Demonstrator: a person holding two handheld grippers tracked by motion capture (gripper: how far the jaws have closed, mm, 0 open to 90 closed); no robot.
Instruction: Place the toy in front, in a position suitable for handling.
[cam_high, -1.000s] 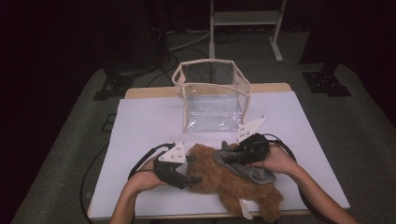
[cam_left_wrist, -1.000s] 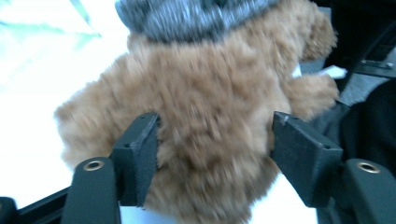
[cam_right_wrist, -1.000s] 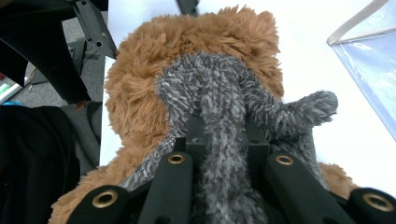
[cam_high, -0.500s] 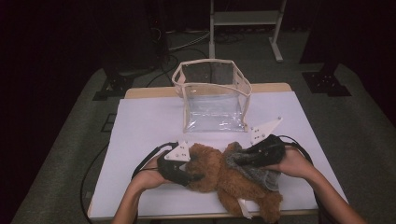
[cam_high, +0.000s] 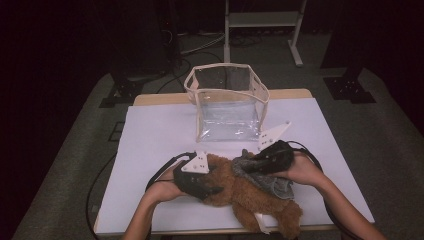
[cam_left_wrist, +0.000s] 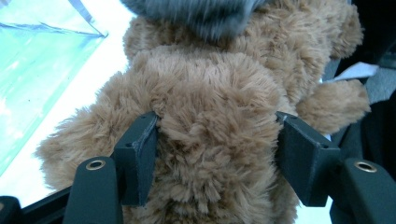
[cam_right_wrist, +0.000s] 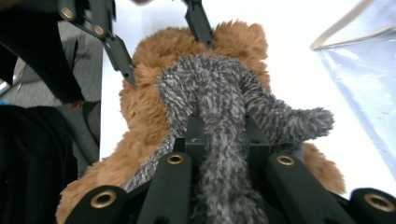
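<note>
At the center of my high view stands a clear plastic bag (cam_high: 229, 107) with beige trim, upright and open at the top, on the white table cover (cam_high: 150, 135). Along the far edge I see a strip of bare wooden tabletop (cam_high: 160, 98). At the top of the frame, a pale metal stand (cam_high: 262, 20) rises from the dark floor.

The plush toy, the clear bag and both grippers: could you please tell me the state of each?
Brown plush toy: lying on the table, apart from the bag.
Grey fuzzy garment: draped over the toy.
Clear bag: upright, top open.
Left gripper: clamped on the toy's brown body.
Right gripper: pinching a fold of the grey garment.
</note>
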